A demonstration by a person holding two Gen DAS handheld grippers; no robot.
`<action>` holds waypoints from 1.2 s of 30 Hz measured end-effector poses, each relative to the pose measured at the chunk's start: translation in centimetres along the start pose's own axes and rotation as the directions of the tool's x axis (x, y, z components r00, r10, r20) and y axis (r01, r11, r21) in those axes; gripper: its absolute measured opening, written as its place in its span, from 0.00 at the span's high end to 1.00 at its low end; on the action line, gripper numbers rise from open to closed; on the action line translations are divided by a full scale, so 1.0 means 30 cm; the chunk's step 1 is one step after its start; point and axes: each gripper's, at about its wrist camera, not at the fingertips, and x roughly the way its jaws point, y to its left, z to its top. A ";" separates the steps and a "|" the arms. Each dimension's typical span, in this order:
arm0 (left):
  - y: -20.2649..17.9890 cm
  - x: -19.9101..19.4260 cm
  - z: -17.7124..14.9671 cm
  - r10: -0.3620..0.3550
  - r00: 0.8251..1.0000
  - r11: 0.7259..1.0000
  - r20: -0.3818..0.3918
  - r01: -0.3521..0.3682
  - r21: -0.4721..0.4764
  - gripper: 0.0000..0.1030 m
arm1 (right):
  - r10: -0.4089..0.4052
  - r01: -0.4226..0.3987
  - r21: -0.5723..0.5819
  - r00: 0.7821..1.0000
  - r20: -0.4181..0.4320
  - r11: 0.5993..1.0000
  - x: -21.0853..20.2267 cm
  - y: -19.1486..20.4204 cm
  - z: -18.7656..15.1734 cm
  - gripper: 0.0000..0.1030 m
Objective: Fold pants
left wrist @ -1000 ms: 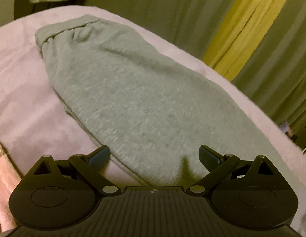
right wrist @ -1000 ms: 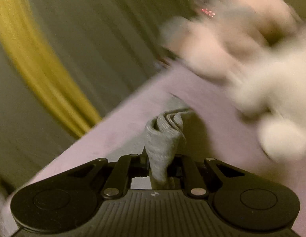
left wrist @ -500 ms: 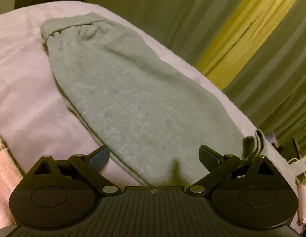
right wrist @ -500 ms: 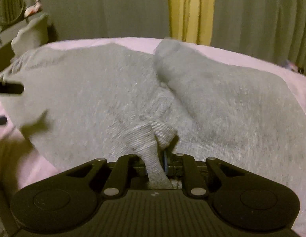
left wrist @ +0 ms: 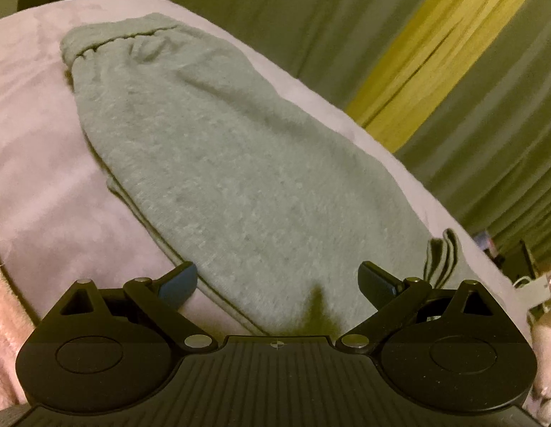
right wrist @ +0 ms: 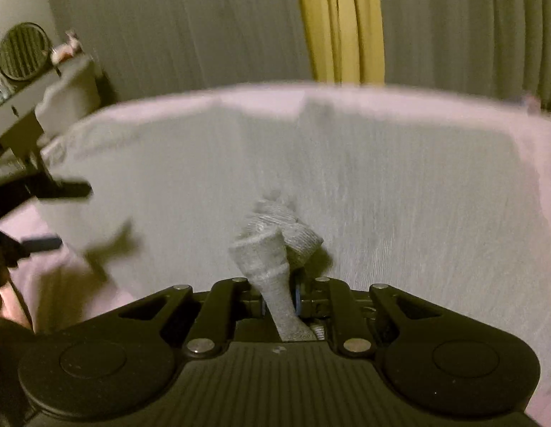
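Observation:
Grey sweatpants (left wrist: 218, 163) lie lengthwise on a pink blanket (left wrist: 33, 149), waistband (left wrist: 115, 39) at the far left. My left gripper (left wrist: 277, 281) is open and empty, hovering over the near end of the pants. My right gripper (right wrist: 281, 300) is shut on the ribbed leg cuff (right wrist: 272, 245) and holds it bunched above the spread pants (right wrist: 382, 185). The cuff also shows at the right of the left wrist view (left wrist: 442, 256). The left gripper shows at the left edge of the right wrist view (right wrist: 44, 213).
Grey curtains with a yellow strip (left wrist: 435, 46) hang behind the bed. A shelf with a round fan (right wrist: 22, 51) stands at the far left. A fluffy pink cover (left wrist: 5, 320) lies at the near left. Cables and small items (left wrist: 531, 284) sit at the right.
My right gripper has swung round with the cuff and carried it over the pants toward the waistband side. The left gripper stayed open and shifted slightly.

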 end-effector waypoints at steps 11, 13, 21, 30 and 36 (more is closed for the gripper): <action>0.001 0.020 0.001 0.020 0.999 1.000 -0.034 -0.020 0.002 0.03 | 0.134 -0.162 0.381 0.986 0.098 0.910 -0.178 -0.302 0.002 0.38; -0.005 0.024 0.001 0.024 0.999 1.000 -0.039 -0.024 0.011 0.03 | 0.121 -0.135 0.558 0.991 0.061 0.819 -0.168 -0.450 -0.049 0.40; -0.024 0.030 -0.006 0.064 0.997 0.997 -0.043 -0.063 0.042 0.03 | -0.103 0.001 0.694 0.989 0.105 0.720 -0.326 -0.552 -0.127 0.27; -0.202 -0.035 -0.108 -0.139 0.983 0.984 -0.117 0.150 0.097 0.03 | 0.138 -0.162 0.823 0.985 0.102 0.545 -0.305 -0.545 -0.258 0.26; -0.356 0.059 -0.187 -0.167 0.958 0.974 -0.232 0.197 0.112 0.03 | 0.169 -0.229 0.831 0.972 0.165 0.507 -0.253 -0.530 -0.261 0.25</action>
